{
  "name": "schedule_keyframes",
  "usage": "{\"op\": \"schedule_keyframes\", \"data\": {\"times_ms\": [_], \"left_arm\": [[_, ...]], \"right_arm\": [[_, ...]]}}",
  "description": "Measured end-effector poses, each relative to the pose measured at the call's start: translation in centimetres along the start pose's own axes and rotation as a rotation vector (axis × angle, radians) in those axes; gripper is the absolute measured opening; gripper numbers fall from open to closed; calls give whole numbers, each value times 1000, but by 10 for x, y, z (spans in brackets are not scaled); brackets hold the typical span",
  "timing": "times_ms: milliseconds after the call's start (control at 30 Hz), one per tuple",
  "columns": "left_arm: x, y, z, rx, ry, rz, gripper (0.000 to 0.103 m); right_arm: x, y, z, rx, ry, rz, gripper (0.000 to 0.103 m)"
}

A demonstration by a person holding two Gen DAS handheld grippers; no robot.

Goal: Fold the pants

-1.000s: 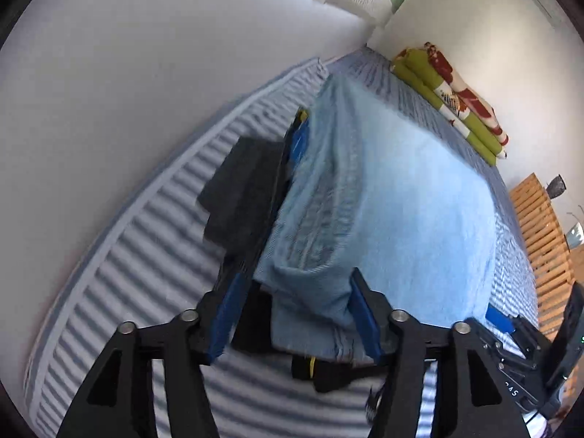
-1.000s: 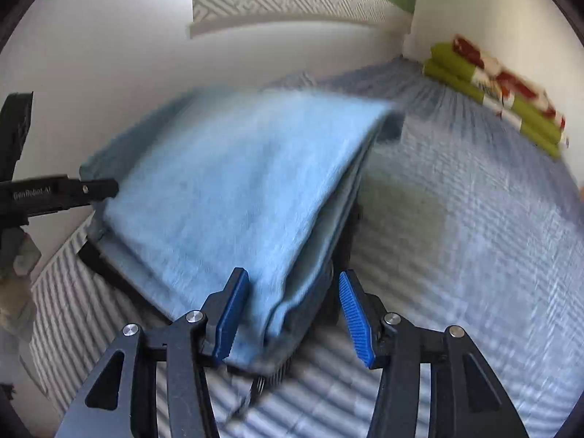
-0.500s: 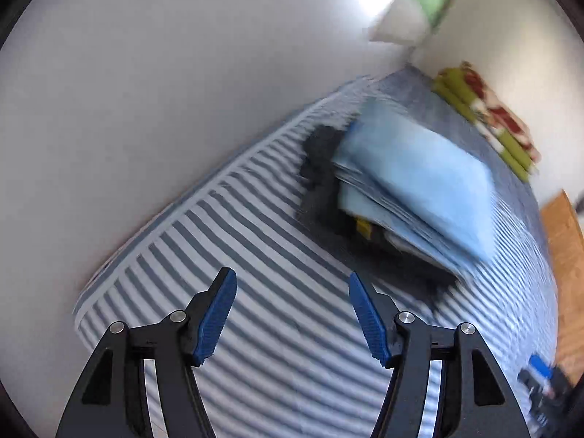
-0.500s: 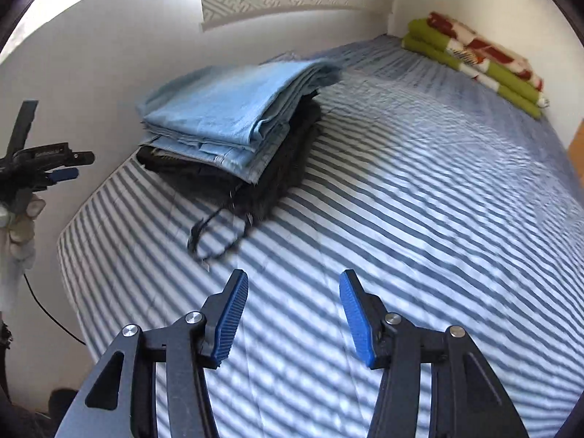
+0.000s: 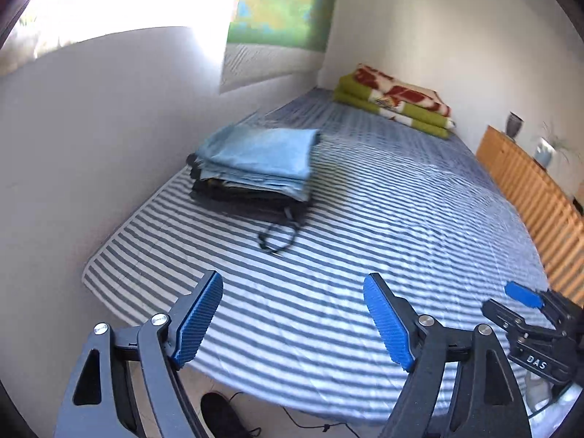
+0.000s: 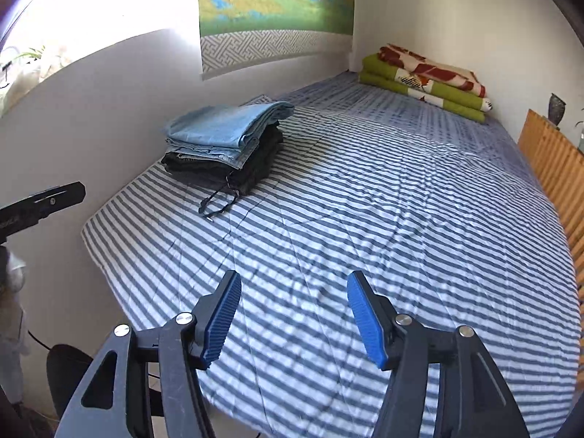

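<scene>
Both grippers are hovering over the near end of a bed (image 6: 419,197) covered in a blue-and-white striped sheet, and neither is pinching anything. The left gripper (image 5: 294,323) is filling the bottom of its own view with its blue-padded jaws opening wide, only striped sheet showing between them. The right gripper (image 6: 294,319) is sitting at the bottom of its view, jaws likewise opening and empty; its tip is also peeking in at the lower right of the left view. The folded light-blue pants (image 6: 226,129) are lying in the upper left of the right view, topping a stack of dark folded clothes (image 6: 233,171) close to the white wall, well apart from both grippers. A thin black cord (image 6: 217,204) is trailing from the stack onto the sheet. Farther back, in the upper right, a folded green and red blanket (image 6: 427,80) is resting at the head of the bed, and a wooden slatted panel (image 6: 551,160) is running along the right edge.
</scene>
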State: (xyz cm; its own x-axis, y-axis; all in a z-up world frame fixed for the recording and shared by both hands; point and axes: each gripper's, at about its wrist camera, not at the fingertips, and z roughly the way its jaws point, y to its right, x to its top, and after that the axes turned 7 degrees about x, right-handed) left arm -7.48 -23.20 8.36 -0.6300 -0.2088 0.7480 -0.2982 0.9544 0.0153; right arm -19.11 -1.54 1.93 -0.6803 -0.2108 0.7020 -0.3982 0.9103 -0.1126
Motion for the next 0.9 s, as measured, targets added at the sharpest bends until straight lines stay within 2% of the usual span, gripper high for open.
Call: {"op": "schedule_keyframes", "data": {"times_ms": [100, 267, 467, 567, 667, 900], "left_arm": [[-20, 27, -38, -15, 22, 49, 90], [-56, 52, -79, -41, 37, 24, 96], [-87, 63, -88, -18, 19, -4, 97], [-96, 64, -88, -1, 12, 17, 98], [-101, 64, -89, 23, 24, 30, 98], [-108, 66, -92, 28, 2, 28, 100]], "right_arm": [[-17, 3, -25, -27, 24, 11, 64], [-41, 9, -57, -61, 57, 39, 71], [-69, 10, -79, -111, 73, 52, 74], [-81, 11, -85, -131, 70, 62, 75], [-90, 14, -85, -139, 57, 74, 75], [-95, 15, -76, -154, 40, 65, 75]]}}
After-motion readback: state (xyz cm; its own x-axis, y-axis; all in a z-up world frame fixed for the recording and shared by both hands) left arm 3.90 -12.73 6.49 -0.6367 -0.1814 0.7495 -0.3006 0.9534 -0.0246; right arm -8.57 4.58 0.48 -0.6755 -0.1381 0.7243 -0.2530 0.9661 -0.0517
